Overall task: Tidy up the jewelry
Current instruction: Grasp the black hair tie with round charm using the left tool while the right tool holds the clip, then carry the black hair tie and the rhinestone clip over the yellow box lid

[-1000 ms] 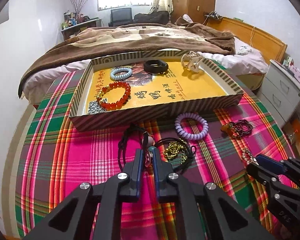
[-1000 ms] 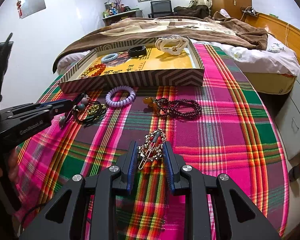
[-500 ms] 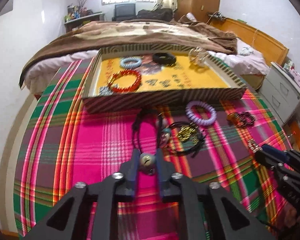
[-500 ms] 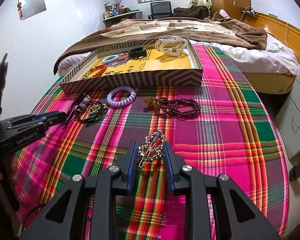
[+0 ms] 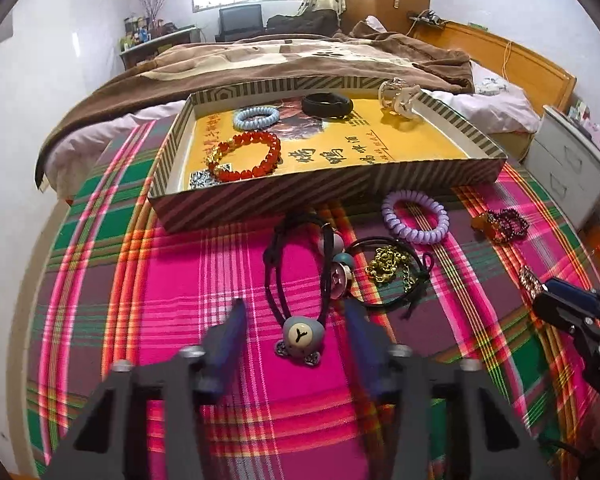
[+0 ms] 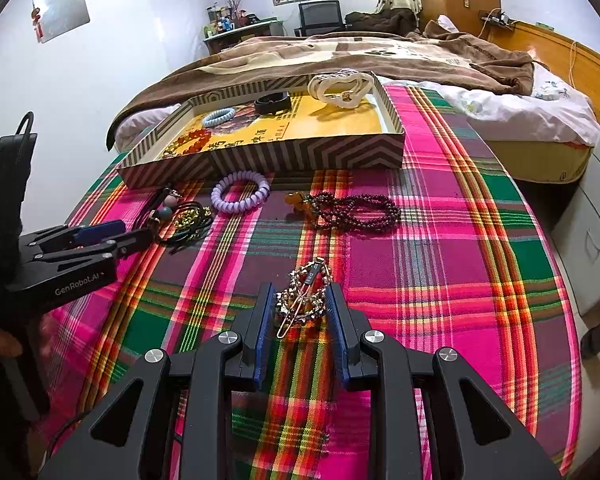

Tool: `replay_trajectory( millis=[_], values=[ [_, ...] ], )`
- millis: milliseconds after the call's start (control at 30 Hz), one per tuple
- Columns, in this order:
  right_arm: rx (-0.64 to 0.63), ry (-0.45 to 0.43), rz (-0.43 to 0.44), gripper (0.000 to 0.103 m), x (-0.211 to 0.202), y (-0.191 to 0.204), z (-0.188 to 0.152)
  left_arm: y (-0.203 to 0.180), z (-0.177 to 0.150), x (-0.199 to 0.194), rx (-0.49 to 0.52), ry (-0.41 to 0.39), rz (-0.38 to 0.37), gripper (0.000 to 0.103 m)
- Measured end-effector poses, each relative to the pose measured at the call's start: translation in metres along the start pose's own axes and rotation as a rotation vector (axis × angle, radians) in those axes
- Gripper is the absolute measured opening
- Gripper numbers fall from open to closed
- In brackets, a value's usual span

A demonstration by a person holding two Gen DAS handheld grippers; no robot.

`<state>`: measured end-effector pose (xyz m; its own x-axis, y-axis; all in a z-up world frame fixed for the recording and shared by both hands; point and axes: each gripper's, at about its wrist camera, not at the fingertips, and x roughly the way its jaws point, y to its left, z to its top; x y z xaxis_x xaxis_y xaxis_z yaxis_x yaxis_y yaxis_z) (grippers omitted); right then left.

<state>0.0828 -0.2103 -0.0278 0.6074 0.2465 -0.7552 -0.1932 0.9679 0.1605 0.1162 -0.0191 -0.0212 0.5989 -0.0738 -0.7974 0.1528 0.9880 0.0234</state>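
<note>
A black hair tie with a grey bear charm [image 5: 299, 338] lies on the plaid cloth. My left gripper [image 5: 296, 312] stands open around the charm, and its pads do not touch it. My right gripper [image 6: 300, 300] is shut on a gold and silver hair clip [image 6: 305, 295] low over the cloth. The striped tray [image 5: 300, 196] with a yellow floor holds a red bead bracelet [image 5: 244, 156], a blue coil tie [image 5: 256, 117], a black band [image 5: 327, 105] and a white claw clip [image 5: 398, 96].
In front of the tray lie a purple coil tie [image 5: 415, 220], a gold chain [image 5: 388, 266] inside black cord loops, and a dark bead bracelet [image 6: 352, 212]. A bed with a brown blanket [image 6: 340, 56] stands behind the table, and grey drawers [image 6: 592, 220] at the right.
My left gripper was shut on the hair tie, drew it back from the pile, then opened; the bear charm now lies loose between its jaws. The right gripper kept still with the clip.
</note>
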Motion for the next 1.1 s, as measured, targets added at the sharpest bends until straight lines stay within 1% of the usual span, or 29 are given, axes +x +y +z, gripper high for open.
replay_trajectory(
  millis=[67,100,333,1100],
  values=[
    [-0.002,0.000,-0.002,0.027,0.000,0.000,0.000,-0.001,0.001,0.000,0.004,0.000,0.001,0.021],
    [-0.002,-0.001,-0.003,0.027,0.000,0.001,0.000,0.000,0.001,0.000,0.005,0.000,0.000,0.020],
    [-0.011,-0.004,-0.014,0.027,-0.001,0.003,0.000,0.003,-0.002,-0.006,-0.011,-0.012,-0.010,0.019],
    [-0.076,-0.100,-0.029,0.025,-0.034,0.025,0.018,0.015,0.013,-0.082,-0.032,-0.192,0.000,0.019]
  ],
)
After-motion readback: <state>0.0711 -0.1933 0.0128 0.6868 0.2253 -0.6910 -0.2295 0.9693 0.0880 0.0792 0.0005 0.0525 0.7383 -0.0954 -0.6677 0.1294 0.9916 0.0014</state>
